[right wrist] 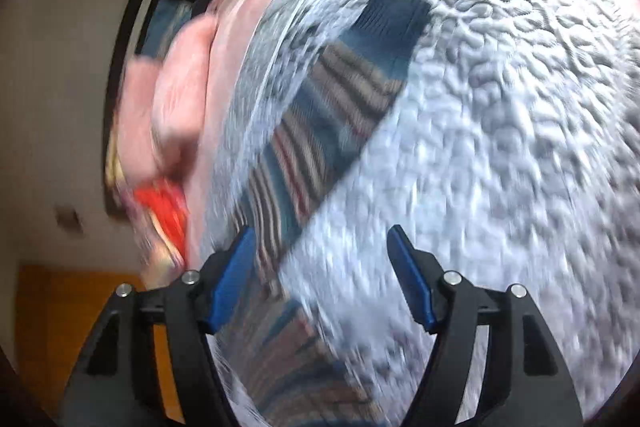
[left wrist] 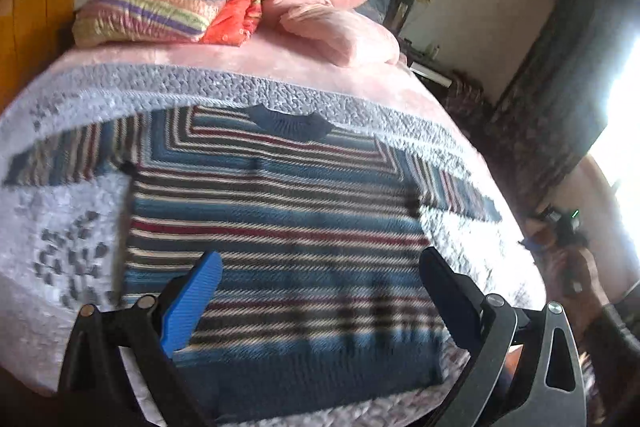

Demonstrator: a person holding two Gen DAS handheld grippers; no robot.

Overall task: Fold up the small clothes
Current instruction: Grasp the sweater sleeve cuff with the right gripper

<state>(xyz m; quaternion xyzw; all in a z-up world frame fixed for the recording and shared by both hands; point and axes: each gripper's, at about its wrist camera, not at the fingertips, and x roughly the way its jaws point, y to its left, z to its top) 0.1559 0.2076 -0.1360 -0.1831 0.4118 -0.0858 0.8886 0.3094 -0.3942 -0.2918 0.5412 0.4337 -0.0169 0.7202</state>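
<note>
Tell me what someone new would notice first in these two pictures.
The striped sweater catches the eye first: it lies spread flat on the grey textured blanket, both sleeves out. The open left gripper hangs over its lower part. At the head of the bed, pink pillows sit beside a colourful folded quilt.

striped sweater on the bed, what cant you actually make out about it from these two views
- Left wrist view: the striped sweater has its hem corners covered by the open left gripper fingers.
- Left wrist view: its left sleeve cuff is smeared by blur near the frame edge.
- Right wrist view: motion blur smears the stripes; only one sleeve shows, beyond the open right gripper.
</note>
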